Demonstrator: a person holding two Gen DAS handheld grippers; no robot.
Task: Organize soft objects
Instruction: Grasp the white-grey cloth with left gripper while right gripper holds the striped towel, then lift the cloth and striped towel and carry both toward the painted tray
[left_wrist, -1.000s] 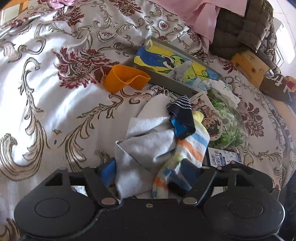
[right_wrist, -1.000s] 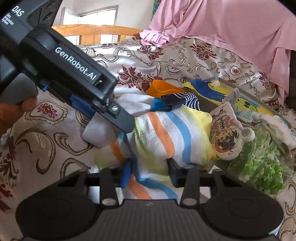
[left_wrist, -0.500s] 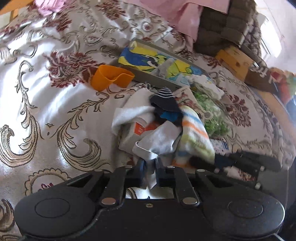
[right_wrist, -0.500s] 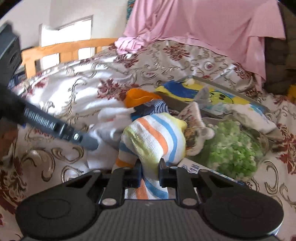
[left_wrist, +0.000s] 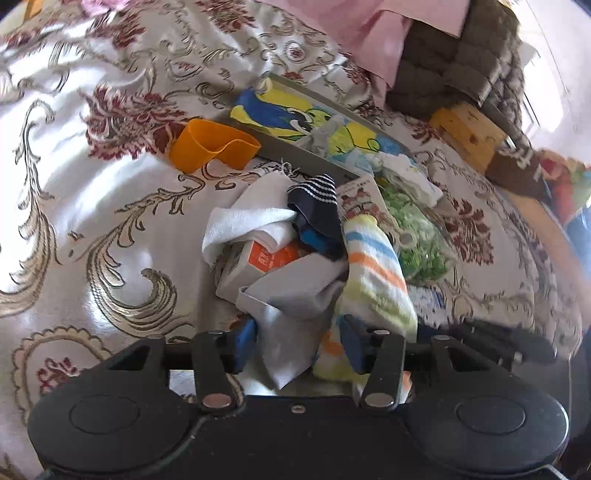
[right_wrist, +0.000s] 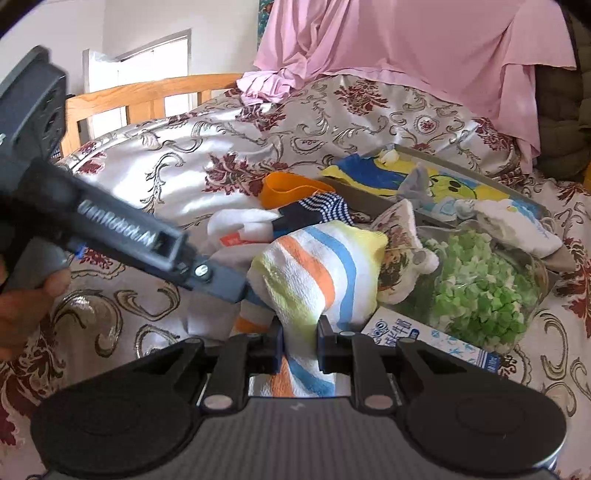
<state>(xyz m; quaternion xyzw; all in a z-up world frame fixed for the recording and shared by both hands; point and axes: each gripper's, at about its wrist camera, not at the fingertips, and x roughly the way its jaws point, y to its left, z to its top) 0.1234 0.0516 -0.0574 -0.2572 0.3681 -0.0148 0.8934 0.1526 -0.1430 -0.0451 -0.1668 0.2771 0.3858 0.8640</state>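
Bedding of glossy cream satin with maroon flowers and gold scrolls (left_wrist: 92, 229) formed the work surface, with a pink draped sheet (right_wrist: 406, 55) behind.

Progress was judged early to middling. A grey shallow tray (right_wrist: 373, 195) already held a blue-and-yellow cartoon cloth (left_wrist: 280, 118) and small pale garments. A heap of loose items remained outside it: a white folded sock (left_wrist: 243, 218), a navy striped sock (left_wrist: 317, 199), a grey sock (left_wrist: 291, 291) and a yellow towelling sock with orange and blue stripes (right_wrist: 317, 266). An orange bent silicone cup (left_wrist: 210, 147) and a clear bag of green pieces (right_wrist: 484, 284) lay nearby.

The right gripper (right_wrist: 299, 349) was clenched on the lower end of the yellow striped sock, held just above the heap. The left gripper (left_wrist: 295, 347) stood released, jaws spread either side of the grey sock's hanging end, with the striped sock touching its right finger.

Compared with half a second earlier, the left gripper had gone from pinched on the grey sock to spread wide; the right gripper's grasp was unchanged. Both socks still had to reach the tray.
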